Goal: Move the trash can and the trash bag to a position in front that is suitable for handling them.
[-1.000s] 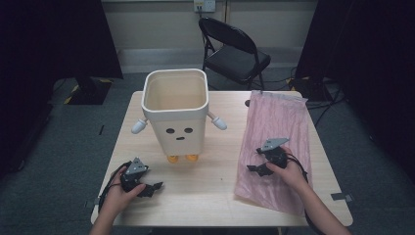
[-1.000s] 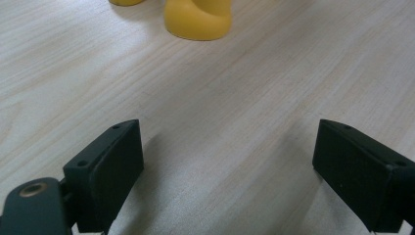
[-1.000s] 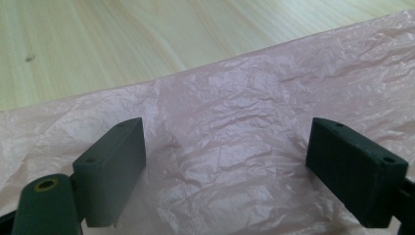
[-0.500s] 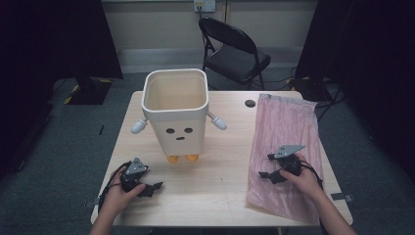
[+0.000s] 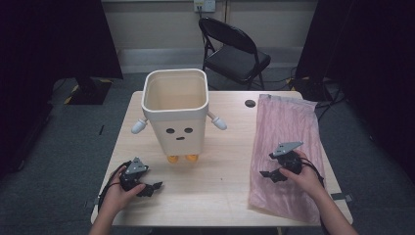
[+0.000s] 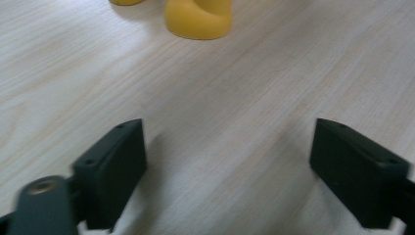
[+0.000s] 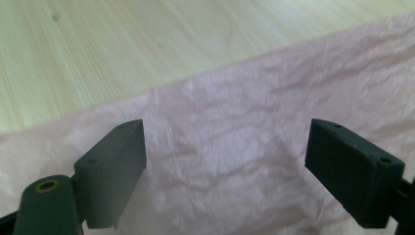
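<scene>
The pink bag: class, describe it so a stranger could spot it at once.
Start at the wooden table. On its right side, beside the white bin, lies the pink bag, flat and crinkled. It alone is soft and translucent, under the right gripper.

yellow feet (image 6: 198,18) cropped at top edge

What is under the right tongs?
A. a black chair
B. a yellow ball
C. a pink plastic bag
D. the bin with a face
C: the open right tongs hang over the crinkly pink plastic bag lying flat on the table.
</scene>
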Demonstrator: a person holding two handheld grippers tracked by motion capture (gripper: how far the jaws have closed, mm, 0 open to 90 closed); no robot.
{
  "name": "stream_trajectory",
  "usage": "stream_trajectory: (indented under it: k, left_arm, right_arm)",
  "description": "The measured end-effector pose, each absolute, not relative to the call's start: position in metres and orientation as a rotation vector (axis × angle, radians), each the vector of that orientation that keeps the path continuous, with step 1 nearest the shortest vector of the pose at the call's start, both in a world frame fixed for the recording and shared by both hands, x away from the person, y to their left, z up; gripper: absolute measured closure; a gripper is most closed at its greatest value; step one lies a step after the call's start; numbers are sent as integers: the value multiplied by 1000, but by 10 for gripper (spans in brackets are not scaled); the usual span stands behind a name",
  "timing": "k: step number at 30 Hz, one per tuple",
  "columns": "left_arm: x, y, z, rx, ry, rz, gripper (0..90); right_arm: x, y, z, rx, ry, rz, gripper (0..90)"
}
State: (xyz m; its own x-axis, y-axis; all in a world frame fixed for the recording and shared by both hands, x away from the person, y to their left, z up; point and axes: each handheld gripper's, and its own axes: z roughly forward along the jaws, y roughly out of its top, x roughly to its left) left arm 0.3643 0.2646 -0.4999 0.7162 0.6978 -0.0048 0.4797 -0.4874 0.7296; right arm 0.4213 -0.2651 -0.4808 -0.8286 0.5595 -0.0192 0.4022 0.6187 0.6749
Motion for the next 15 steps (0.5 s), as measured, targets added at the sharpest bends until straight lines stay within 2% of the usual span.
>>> stream_trajectory:
  k: [3,7,12,15]
  left_arm:
    - [366,268,-495,2196,905,352,192]
    - [373,274,-479,2175,894,363,175]
    - [381,275,-451,2210,874,343,172]
    - [386,277,-428,2170,869,357,174]
  right_arm:
    - [424,-260,-473,788,2606,1025,143]
    - [432,-241,-447,760,2576,1099,142]
    - [437,-222,-431,717,2585,1094,143]
    - [443,-204,-416,686,2587,1117,143]
